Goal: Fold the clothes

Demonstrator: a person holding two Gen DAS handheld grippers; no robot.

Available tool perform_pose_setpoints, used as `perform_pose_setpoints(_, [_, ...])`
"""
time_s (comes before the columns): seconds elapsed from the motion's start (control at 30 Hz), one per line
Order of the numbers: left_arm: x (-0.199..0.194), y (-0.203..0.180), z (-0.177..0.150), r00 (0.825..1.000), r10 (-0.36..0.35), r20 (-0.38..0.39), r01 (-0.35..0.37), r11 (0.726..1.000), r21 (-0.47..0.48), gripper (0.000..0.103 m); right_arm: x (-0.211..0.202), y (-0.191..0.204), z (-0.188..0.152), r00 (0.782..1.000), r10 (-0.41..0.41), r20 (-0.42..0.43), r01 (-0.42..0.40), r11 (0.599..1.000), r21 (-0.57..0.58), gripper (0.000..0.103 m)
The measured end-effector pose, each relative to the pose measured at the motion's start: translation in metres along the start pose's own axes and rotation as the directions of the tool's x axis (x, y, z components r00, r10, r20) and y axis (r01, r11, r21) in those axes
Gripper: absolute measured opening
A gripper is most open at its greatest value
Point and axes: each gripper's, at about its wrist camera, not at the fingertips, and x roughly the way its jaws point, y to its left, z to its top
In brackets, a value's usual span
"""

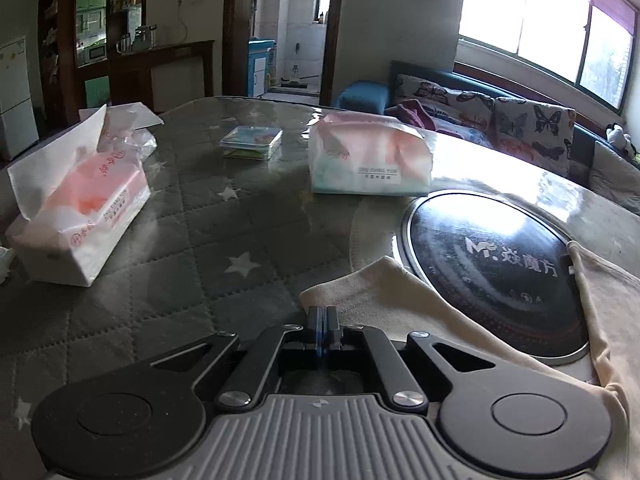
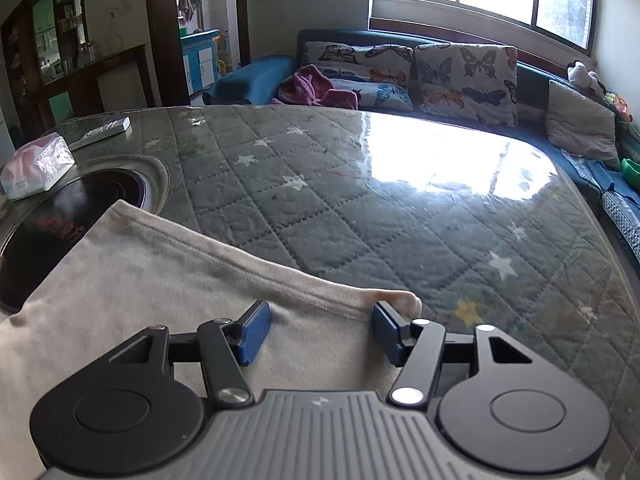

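A cream garment (image 1: pixel 400 304) lies on the quilted grey star-patterned table cover (image 1: pixel 200 240), draped partly over a round black hob (image 1: pixel 492 272) set in the table. My left gripper (image 1: pixel 323 316) is shut, its blue pads pressed together on the garment's near corner by the hem. In the right wrist view the same garment (image 2: pixel 160 280) spreads to the lower left, its hem running to a rounded corner. My right gripper (image 2: pixel 320 320) is open, with its blue pads (image 2: pixel 256 332) astride that hem near the corner and fabric lying between them, not pinched.
Two tissue packs (image 1: pixel 80 216) (image 1: pixel 368 164) and a clear plastic box (image 1: pixel 251 142) stand on the far part of the table. A remote (image 2: pixel 104 130) lies at the back left. A sofa with butterfly cushions (image 2: pixel 440 64) runs behind the table edge.
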Motion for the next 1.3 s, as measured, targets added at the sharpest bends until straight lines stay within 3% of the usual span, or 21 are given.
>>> perform_pose_setpoints(0.3, [0.000,0.003,0.004,0.999,0.032,-0.022,-0.032,0.999,0.003,0.005,0.020,0.007,0.018,0.999,0.027,0.018,-0.027,0.999,-0.030,0.060])
perform_pose_setpoints(0.53, [-0.015,-0.002,0.015,1.000,0.014,0.004,-0.014,1.000,0.010,0.008,0.002,0.006,0.018,0.999,0.027,0.041,-0.026,0.999,-0.036,0.060])
perform_pose_setpoints(0.63, [-0.020,-0.022,0.020,0.999,-0.047,0.018,0.047,0.998,0.037,0.008,-0.006,-0.001,0.014,0.999,0.014,0.037,-0.013,1.000,-0.023,0.059])
perform_pose_setpoints(0.73, [-0.017,-0.054,0.025,0.988,-0.156,0.015,0.154,0.985,0.071,0.008,-0.009,-0.009,0.009,1.000,0.005,0.027,-0.005,1.000,-0.004,0.059])
perform_pose_setpoints(1.0, [0.015,-0.163,0.039,0.926,-0.375,-0.040,0.376,0.906,0.194,0.008,-0.007,-0.010,0.006,1.000,-0.006,0.024,0.006,1.000,-0.011,0.053])
perform_pose_setpoints(1.13, [0.033,-0.207,0.040,0.903,-0.421,-0.084,0.428,0.868,0.251,0.008,-0.007,-0.006,0.007,0.998,-0.031,0.048,0.033,0.999,-0.033,0.048])
perform_pose_setpoints(1.3, [0.062,-0.236,0.042,0.908,-0.398,-0.130,0.419,0.862,0.284,0.008,-0.008,-0.007,0.008,0.998,-0.040,0.057,0.043,0.998,-0.051,0.041])
